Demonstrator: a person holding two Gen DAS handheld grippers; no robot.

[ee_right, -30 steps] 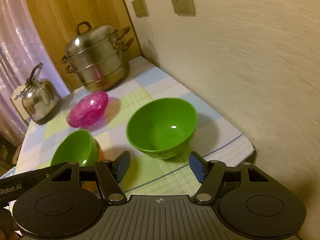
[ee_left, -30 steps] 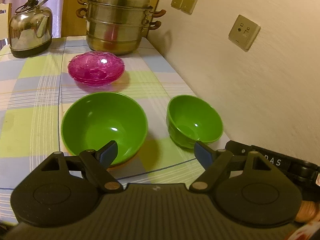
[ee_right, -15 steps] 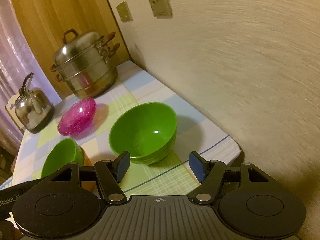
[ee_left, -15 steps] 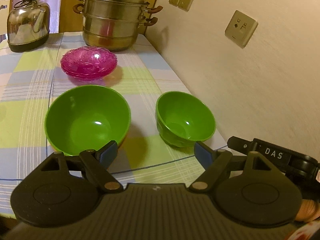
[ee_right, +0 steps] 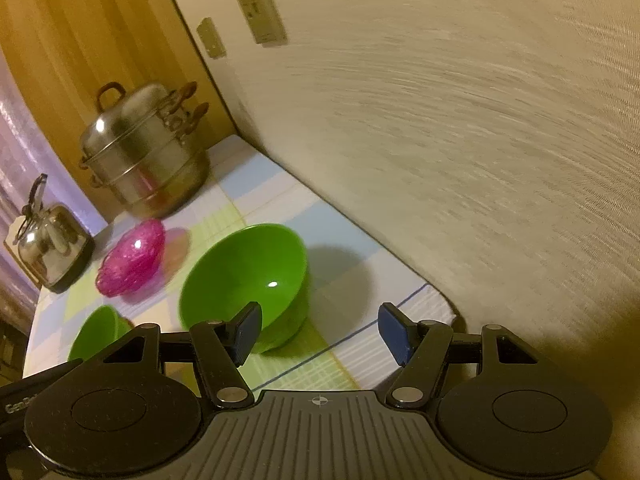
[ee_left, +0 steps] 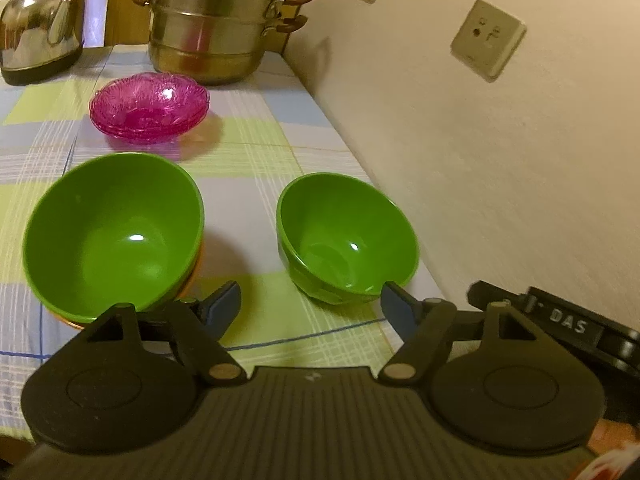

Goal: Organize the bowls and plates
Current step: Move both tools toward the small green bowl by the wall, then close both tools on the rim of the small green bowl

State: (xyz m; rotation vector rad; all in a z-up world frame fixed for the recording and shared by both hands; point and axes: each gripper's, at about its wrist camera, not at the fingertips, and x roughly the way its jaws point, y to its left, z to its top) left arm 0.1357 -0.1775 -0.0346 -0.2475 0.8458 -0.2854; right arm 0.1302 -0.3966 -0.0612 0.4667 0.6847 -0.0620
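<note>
In the left wrist view a large green bowl (ee_left: 112,232) rests on something orange at the left. A smaller green bowl (ee_left: 348,240) stands to its right, near the wall. Behind them is a stack of pink glass plates (ee_left: 150,108). My left gripper (ee_left: 311,302) hangs over the table's near edge with its jaws closing and nothing pressed between them; the small bowl's near rim lies just ahead of its right finger. In the right wrist view my right gripper (ee_right: 320,330) is open and empty just in front of the small green bowl (ee_right: 248,280). The large bowl (ee_right: 96,332) is half hidden at the left.
A steel steamer pot (ee_left: 216,20) and a kettle (ee_left: 40,28) stand at the back of the checked tablecloth (ee_left: 248,152). A wall with sockets (ee_left: 488,40) runs close along the table's right side. The right gripper's body (ee_left: 560,328) shows at the lower right.
Both grippers have moved closer to the bowls, which now look larger and sit further left in both views. The left gripper's fingers stand a little narrower. The bowls and plates have stayed put.
</note>
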